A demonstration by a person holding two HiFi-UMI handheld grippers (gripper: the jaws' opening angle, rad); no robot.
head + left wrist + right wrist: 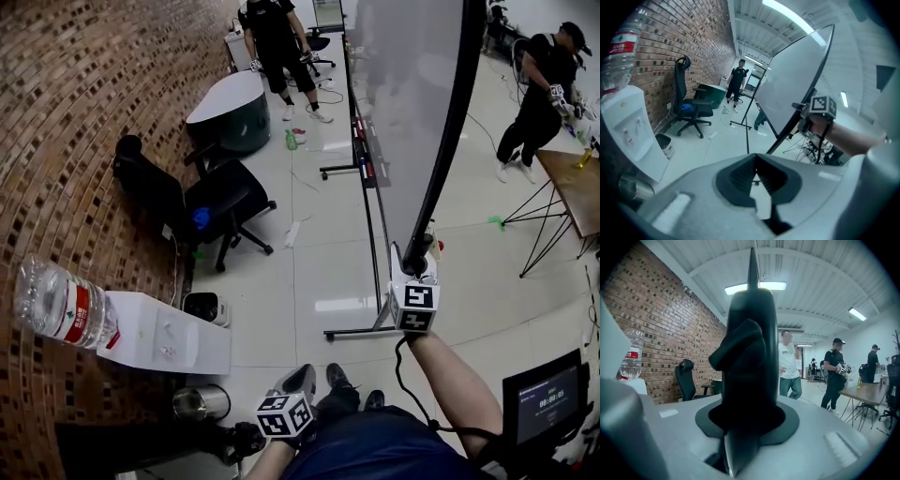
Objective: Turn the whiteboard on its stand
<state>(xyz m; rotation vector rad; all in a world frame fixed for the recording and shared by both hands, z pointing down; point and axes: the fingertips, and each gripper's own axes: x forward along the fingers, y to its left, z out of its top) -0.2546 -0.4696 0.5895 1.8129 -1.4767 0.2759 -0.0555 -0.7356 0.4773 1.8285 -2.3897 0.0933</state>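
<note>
The whiteboard (403, 94) stands tilted on its wheeled stand (361, 330), its pale face filling the upper middle of the head view. My right gripper (420, 251) is shut on the board's black frame edge (448, 150) near its lower end. In the right gripper view that dark edge (752, 329) runs straight up between the jaws of the right gripper (749, 380). My left gripper (302, 377) hangs low near my body, apart from the board, jaws together and holding nothing. The left gripper view looks across at the whiteboard (792, 79) and the right gripper (805, 112) on it.
A water dispenser (169, 333) with its bottle (58, 305) stands by the brick wall at the left, with a small bin (202, 306), a metal pot (200, 403) and an office chair (220, 202) nearby. One person (277, 47) stands beyond, another (542, 89) by a wooden table (574, 187).
</note>
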